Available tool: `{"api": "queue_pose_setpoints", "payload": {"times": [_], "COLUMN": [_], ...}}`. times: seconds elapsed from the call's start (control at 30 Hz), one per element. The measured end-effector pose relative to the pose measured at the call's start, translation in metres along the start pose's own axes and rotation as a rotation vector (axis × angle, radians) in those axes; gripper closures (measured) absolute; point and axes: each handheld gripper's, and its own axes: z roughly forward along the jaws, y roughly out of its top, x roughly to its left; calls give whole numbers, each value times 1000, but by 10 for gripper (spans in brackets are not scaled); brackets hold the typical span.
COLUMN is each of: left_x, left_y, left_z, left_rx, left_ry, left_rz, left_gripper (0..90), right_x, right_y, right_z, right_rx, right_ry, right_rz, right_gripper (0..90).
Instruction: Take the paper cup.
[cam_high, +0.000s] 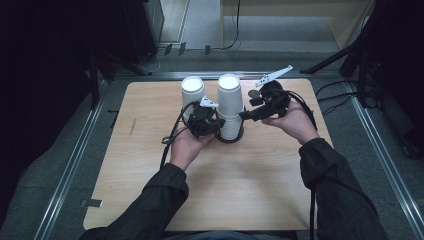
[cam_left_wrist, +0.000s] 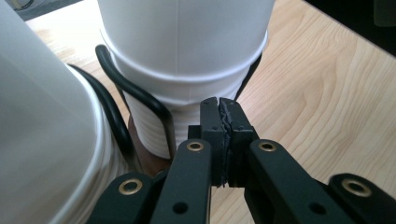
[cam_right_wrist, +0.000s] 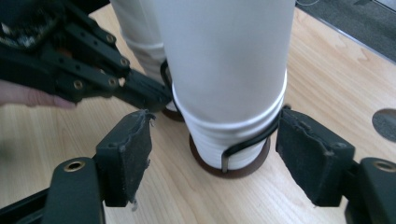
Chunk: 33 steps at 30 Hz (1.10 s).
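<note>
Two stacks of upturned white paper cups stand on the wooden table (cam_high: 240, 180), each in a black wire holder on a round brown base. The taller stack (cam_high: 229, 102) (cam_right_wrist: 224, 70) sits between the open jaws of my right gripper (cam_high: 246, 115) (cam_right_wrist: 219, 156), whose pads (cam_right_wrist: 130, 154) stand apart from the cups on both sides near the base (cam_right_wrist: 212, 169). My left gripper (cam_high: 219, 125) (cam_left_wrist: 219, 116) is shut on nothing, its tip close to the same stack (cam_left_wrist: 187, 56) and its wire holder (cam_left_wrist: 140, 98). The other stack (cam_high: 192, 91) (cam_left_wrist: 42, 140) is just beside it.
The table's far edge lies right behind the stacks, with cables on the grey floor (cam_high: 280, 50) beyond. A wide bare stretch of tabletop lies between the stacks and the person. A dark round hole (cam_right_wrist: 385, 123) shows in the wood at the right.
</note>
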Motion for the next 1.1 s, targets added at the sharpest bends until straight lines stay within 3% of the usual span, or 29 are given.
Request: {"api": "queue_pose_setpoints", "payload": {"times": [0.23,0.53,0.63,0.8,0.93,1.1], "left_x": [1,0,-1,0,0,-1], "left_y": [-2,-1,-1,-1,-1,-2], "left_z": [5,6,6,6,6,7], "left_rx": [0,-20,-32,-34,-36,-37], "left_ry": [-13,-12,-6,-12,-13,-11], "left_rz": [-25,-24,-9,-13,-17,-6], "left_gripper": [896,896,896,896,896,895], "right_x": [-3,0,3,8,11,11], "right_y": [20,55,65,77,80,80], "right_z": [2,12,18,29,31,30], "right_rx": [-13,-19,-24,0,-1,-9], "right_ry": [10,-26,-10,-34,-79,-80], "right_rz": [-14,-50,-72,-103,-113,-115], "right_gripper": [218,162,134,137,230,240]}}
